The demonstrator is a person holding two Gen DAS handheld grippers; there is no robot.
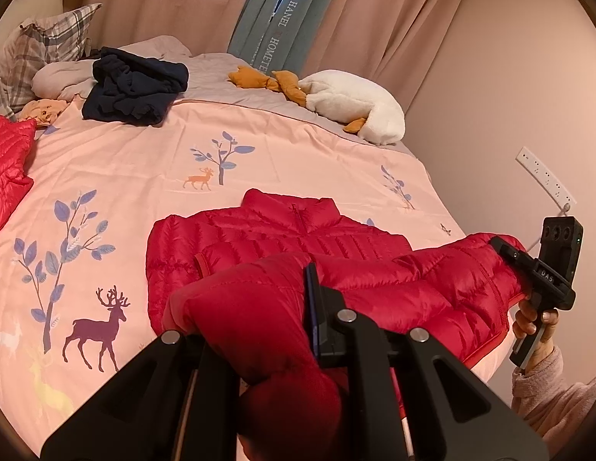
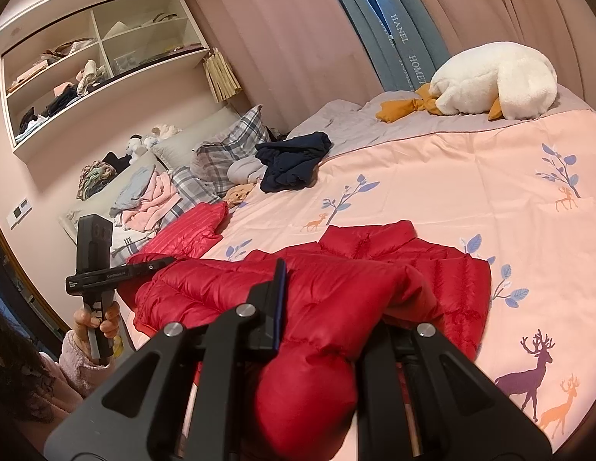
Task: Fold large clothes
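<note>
Jacket: I see the red puffer jacket (image 1: pixel 282 238) lying on the pink bedspread (image 1: pixel 144 161), collar toward the far side, near the bed's front edge.
Left claw: my left gripper (image 1: pixel 317 307) is clamped tight on the jacket's lower hem, with red fabric bunched between the fingers.
Right claw: my right gripper (image 2: pixel 282 299) is clamped the same way on the other end of the hem; from the left wrist it shows at (image 1: pixel 507 249), pinching the red edge.
Progress: I judge the first fold is underway, with the hem lifted and brought partway over the body; it is not laid flat yet.
Left to do: settle this fold, then deal with the dark blue garment (image 1: pixel 136 88) heaped farther up and a second red piece (image 1: pixel 9 161) at the bed's edge.
Shelves: the wall shelf (image 2: pixel 98 38) holds loose clothes in several compartments; I cannot tell which items.
</note>
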